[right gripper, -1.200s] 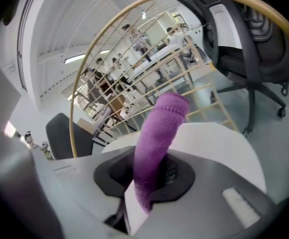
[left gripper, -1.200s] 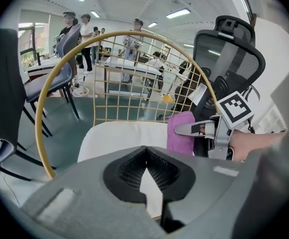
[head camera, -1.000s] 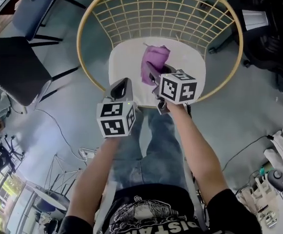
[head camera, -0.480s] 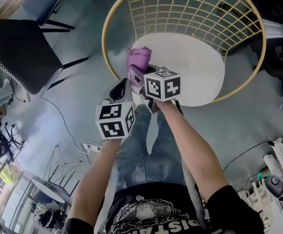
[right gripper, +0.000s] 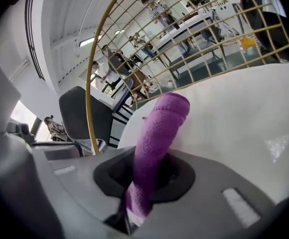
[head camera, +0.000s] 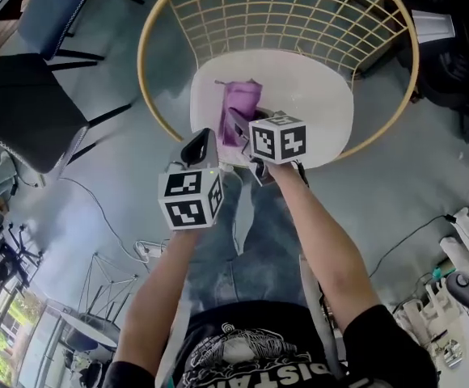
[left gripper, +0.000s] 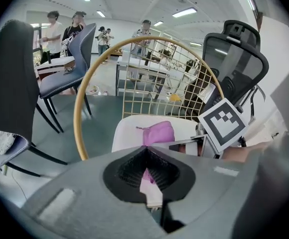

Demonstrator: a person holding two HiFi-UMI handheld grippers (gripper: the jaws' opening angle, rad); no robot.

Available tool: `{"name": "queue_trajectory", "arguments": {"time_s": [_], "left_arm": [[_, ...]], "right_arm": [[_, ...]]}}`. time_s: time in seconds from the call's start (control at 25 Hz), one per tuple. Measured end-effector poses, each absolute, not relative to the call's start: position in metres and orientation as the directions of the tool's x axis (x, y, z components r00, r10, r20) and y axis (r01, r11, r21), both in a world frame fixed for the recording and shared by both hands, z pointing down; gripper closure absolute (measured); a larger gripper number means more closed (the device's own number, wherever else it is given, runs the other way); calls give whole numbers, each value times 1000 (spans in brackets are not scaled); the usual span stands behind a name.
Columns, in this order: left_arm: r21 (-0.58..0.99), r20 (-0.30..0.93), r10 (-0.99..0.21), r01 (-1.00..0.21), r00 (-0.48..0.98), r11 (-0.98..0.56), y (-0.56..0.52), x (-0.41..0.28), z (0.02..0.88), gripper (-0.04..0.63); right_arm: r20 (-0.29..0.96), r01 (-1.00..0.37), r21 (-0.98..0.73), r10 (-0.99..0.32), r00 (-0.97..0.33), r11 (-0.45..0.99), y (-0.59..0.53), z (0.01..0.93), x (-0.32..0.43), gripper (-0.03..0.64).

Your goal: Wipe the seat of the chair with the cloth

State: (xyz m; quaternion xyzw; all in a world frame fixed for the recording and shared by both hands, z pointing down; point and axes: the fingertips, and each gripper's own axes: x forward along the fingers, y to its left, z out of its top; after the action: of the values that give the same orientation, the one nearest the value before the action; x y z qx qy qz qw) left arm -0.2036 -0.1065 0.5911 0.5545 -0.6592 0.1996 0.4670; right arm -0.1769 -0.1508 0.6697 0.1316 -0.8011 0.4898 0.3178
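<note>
The top of the chair's gold wire back (head camera: 275,14) is cut off at the edge of the head view. From above, the marker cube of the right gripper (head camera: 247,136) hides most of its jaws and the near end of the purple cloth (head camera: 238,107). The right gripper view shows more: its 2 jaws pinch the lower end of the cloth. The rest of the cloth sticks out past the tips and lies on the left front part of the white seat (head camera: 307,95). The left gripper (head camera: 200,142) is just beside the right one, at the front edge of the seat. Its 2 jaws are pressed together with nothing between them. I cannot tell if it touches the seat.
</note>
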Motion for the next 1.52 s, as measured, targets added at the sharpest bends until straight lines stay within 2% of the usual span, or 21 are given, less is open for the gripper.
{"name": "queue_trajectory", "arguments": {"time_s": [0.72,1.12,1.32,1.52], "left_arm": [[293,831,-529,-944,172,154,-157,-121,597,606],[307,826,-524,-946,208,109,-168,-101,596,606],[291,834,-521,-947,180,138,-161,-109,597,606],[279,843,-516,-944,152,178,-142,-128,598,606]], "right_arm": [[797,-734,-515,-68,-600,443,-220,688,-5,554],[835,-803,-452,-135,-534,388,-239,679,47,552],[819,-782,-468,-132,-559,412,-239,673,39,554],[764,-685,-533,-65,-642,496,-209,653,-16,554]]}}
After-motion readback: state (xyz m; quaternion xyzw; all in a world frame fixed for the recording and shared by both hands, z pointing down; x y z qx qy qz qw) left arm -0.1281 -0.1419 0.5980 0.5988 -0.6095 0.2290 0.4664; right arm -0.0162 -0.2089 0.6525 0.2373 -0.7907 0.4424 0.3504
